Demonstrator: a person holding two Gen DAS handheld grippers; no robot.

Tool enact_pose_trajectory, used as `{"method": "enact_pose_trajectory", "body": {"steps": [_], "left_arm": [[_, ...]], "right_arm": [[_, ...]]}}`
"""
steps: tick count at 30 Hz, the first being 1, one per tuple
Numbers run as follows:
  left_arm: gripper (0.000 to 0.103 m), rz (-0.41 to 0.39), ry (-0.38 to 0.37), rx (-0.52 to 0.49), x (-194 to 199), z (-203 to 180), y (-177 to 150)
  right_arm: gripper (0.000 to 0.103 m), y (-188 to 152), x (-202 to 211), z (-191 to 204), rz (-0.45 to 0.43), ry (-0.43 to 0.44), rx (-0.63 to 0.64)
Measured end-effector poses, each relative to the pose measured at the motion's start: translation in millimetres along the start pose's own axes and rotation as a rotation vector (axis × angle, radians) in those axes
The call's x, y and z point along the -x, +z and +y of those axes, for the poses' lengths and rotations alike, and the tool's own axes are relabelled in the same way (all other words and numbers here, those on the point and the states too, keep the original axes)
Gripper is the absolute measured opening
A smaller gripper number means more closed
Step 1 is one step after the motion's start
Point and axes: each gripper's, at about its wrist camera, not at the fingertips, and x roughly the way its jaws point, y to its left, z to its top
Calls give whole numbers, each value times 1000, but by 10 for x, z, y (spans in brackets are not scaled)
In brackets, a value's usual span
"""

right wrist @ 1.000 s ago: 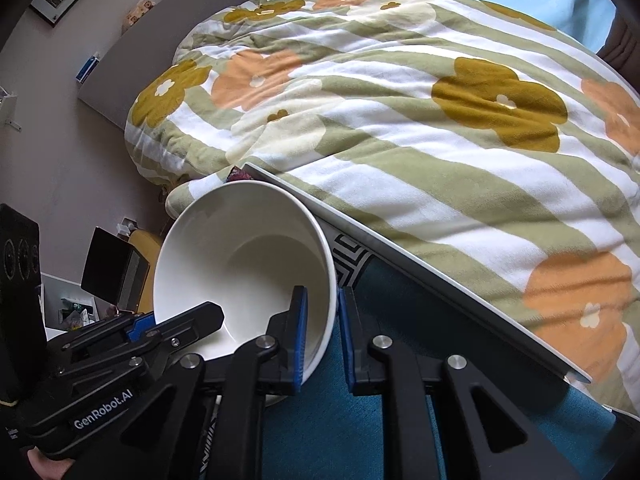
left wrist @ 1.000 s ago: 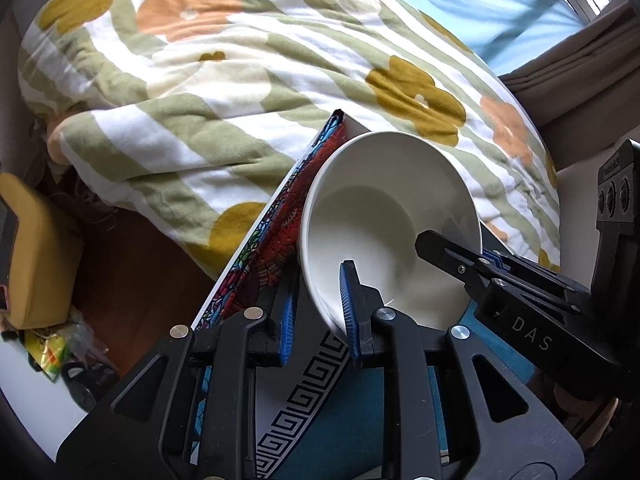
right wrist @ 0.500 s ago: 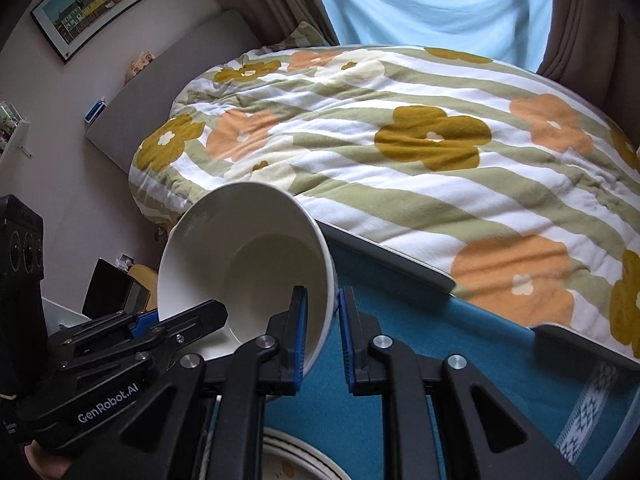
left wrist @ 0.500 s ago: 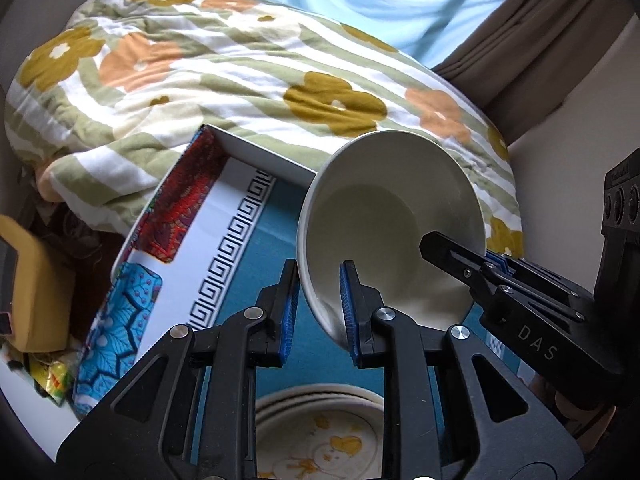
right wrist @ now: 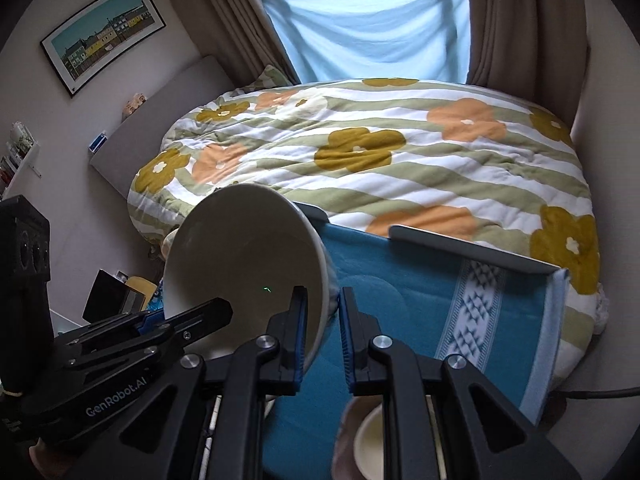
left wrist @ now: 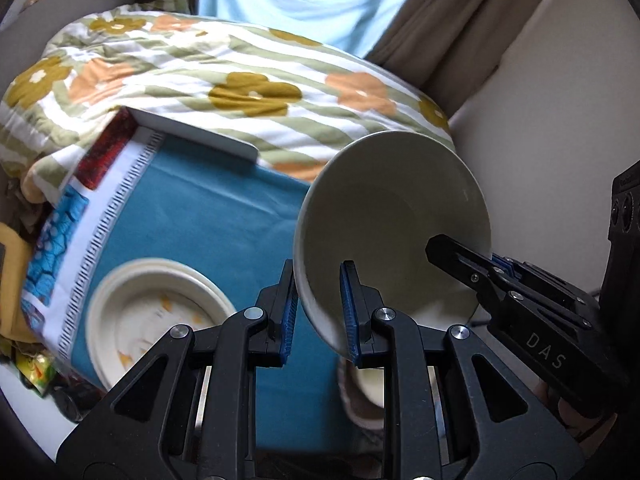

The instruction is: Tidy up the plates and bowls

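Both jaw pairs were clamped on one white bowl (left wrist: 394, 220), held tilted in the air between them. Left gripper (left wrist: 318, 308) pinched the bowl's near-left rim, one pad inside and one outside. Right gripper (right wrist: 323, 326) pinched the opposite rim the same way, its body visible at the right edge of the left wrist view.

Below the bowl, near: a teal cloth (left wrist: 224, 216) with a white patterned border covered a table. On it, near left, sat a cream plate stack (left wrist: 160, 316) with yellow leaf markings, blurred. Near right, directly under the grippers, a smaller bowl (right wrist: 370, 440) with a brownish outside and cream inside was partly hidden by the gripper frames.

Further out: the table's pale raised edge (right wrist: 472, 250), then a bed with a flowered duvet (right wrist: 380, 152) in green stripes, mustard and orange blooms. Beyond that, a light blue sheet (right wrist: 372, 28) hung over the window between brown curtains (right wrist: 516, 20); a framed picture (right wrist: 104, 52) on the left wall.

Judged step: carrying the white bowl over the table toward a resting place, not yet set down. Likely next: level the bowl, line it over the smaller bowl or a bare patch of cloth, lower it until seated, then open both grips together. Risk: uneven release tipping the bowl.
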Motion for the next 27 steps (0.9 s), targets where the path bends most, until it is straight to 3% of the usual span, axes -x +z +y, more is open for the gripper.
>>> {"method": "enact_pose_trajectory", "body": {"steps": [11, 19, 27], "left_arm": [[18, 179, -37, -107, -471, -610, -627], [18, 301, -11, -154, -874, -662, -913], [18, 341, 48, -231, -1075, -738, -1072]], "right_arm": [[14, -659, 148, -580, 50, -92, -119], [14, -1063, -36, -838, 122, -114, -206], [14, -1227, -207, -950, 174, -140, -224]]}}
